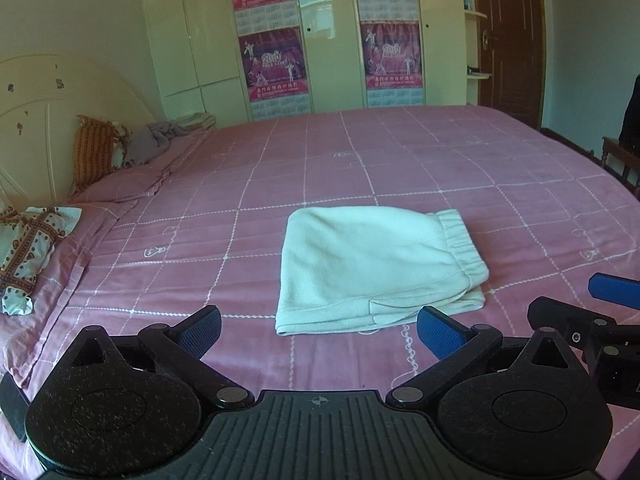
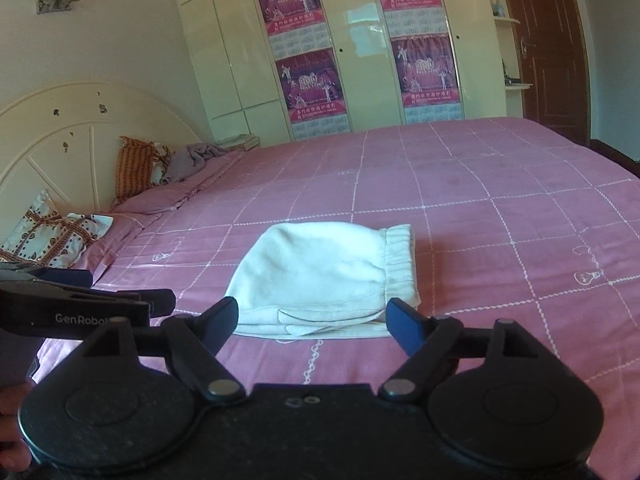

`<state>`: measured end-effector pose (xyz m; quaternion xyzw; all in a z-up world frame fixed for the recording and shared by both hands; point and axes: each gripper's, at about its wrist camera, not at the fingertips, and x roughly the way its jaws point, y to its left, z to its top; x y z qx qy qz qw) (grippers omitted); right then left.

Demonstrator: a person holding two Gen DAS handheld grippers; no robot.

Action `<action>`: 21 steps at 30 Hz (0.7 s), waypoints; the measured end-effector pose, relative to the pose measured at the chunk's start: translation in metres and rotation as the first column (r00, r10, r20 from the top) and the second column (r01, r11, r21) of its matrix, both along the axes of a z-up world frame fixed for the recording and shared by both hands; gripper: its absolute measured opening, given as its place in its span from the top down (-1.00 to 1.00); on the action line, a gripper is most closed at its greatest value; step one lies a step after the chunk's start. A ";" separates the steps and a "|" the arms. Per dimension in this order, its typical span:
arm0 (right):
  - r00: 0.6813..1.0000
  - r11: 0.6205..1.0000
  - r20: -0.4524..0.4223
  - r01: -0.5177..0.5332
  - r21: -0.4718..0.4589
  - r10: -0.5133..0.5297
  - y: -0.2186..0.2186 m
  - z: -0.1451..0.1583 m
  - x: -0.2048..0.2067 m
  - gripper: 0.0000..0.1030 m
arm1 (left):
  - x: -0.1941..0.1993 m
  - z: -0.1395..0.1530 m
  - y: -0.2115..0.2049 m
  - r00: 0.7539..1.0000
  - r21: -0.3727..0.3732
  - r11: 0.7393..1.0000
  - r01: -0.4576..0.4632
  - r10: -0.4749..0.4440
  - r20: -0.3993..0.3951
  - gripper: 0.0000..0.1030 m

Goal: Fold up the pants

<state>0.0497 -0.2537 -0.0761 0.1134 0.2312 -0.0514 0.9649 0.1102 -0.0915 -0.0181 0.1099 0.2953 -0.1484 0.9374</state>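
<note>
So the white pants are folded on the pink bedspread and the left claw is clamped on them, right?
Not quite. The left claw is open and holds nothing, as the left wrist view shows. The white pants do lie folded on the pink bedspread.

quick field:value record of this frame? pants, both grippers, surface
pants: white pants, folded into a compact stack, waistband to the right
surface: pink checked bedspread
left gripper: open, empty, short of the pants' near edge
right gripper: open, empty, at the pants' near edge
contact: none visible
pillows: patterned pillows by the headboard
</note>
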 end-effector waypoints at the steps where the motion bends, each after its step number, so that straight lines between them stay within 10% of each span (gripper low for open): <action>1: 1.000 1.000 0.017 -0.006 -0.012 0.006 0.004 0.005 -0.008 -0.68 | -0.007 0.003 0.004 1.000 -0.019 1.000 0.001 -0.001 0.003 -1.00; 21: 0.985 0.980 0.067 0.167 -0.109 -0.161 0.024 0.031 -0.065 -1.00 | -0.065 0.020 0.003 0.999 0.002 0.999 -0.040 0.039 0.018 -1.00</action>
